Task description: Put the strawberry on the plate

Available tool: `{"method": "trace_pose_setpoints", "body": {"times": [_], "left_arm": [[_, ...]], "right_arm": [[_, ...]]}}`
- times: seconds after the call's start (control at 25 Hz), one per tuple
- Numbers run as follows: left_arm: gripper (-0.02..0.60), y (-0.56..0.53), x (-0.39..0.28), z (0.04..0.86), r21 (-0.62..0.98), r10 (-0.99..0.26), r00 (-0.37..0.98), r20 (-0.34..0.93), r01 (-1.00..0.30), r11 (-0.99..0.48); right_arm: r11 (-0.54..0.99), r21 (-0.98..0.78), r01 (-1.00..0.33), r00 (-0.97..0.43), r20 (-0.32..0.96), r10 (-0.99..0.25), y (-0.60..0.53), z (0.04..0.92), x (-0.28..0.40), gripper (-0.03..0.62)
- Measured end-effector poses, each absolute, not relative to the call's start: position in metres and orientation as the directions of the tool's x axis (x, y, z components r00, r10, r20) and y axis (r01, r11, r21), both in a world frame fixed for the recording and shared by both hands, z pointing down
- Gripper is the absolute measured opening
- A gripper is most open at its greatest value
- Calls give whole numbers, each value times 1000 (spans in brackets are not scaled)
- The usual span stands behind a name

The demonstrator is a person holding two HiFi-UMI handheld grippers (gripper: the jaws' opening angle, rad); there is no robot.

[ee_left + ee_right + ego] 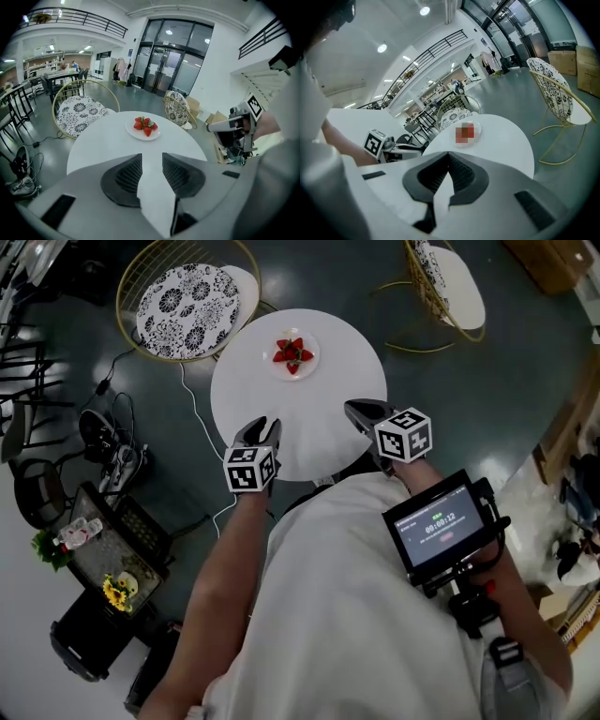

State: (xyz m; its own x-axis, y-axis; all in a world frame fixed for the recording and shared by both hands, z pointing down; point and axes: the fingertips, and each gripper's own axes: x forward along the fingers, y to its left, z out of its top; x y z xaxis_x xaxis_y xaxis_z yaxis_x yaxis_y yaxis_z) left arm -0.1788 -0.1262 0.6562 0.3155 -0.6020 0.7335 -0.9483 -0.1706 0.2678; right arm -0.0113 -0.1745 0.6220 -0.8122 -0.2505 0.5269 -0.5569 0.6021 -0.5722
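Observation:
Several red strawberries [292, 351] lie on a small white plate [313, 366] at the far side of a round white table [319, 437]. My left gripper [260, 429] hovers over the table's near left edge, open, with nothing between its jaws. Over the near right edge my right gripper [353, 409] is shut and empty. In the left gripper view the strawberries [144, 125] and plate [133, 133] sit well ahead of the left gripper [152, 158], with the right gripper [216, 126] at the right. In the right gripper view the plate [477, 125] lies beyond the right gripper [449, 155].
A gold-framed chair with a patterned cushion [187, 298] stands behind the table at the left, another chair [452, 282] at the back right. Cables and a tray of clutter [112, 540] lie on the floor at the left. A screen [441, 526] is mounted at my right arm.

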Motion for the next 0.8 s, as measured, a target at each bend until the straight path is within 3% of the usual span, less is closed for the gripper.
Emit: {"method": "trace_pose_setpoints", "body": {"times": [0.16,0.24,0.52,0.8], "left_arm": [[143,-115,-181,646,270,-629,314,711,-948,-168],[103,-109,-183,638,267,-646,312,697,-949,-170],[100,-61,-200,598,263,-690,327,646,-944,-200],[11,-28,-205,565,260,-745,317,587,-945,-198]], "right_arm": [[618,-562,-550,-819,509,-266,-177,613,-13,8],[626,-556,-546,-822,500,-273,-176,606,-15,8],[648,-531,-545,-824,481,-299,-136,571,-31,8],[675,-508,-534,-832,455,-316,-103,544,-35,8]]}}
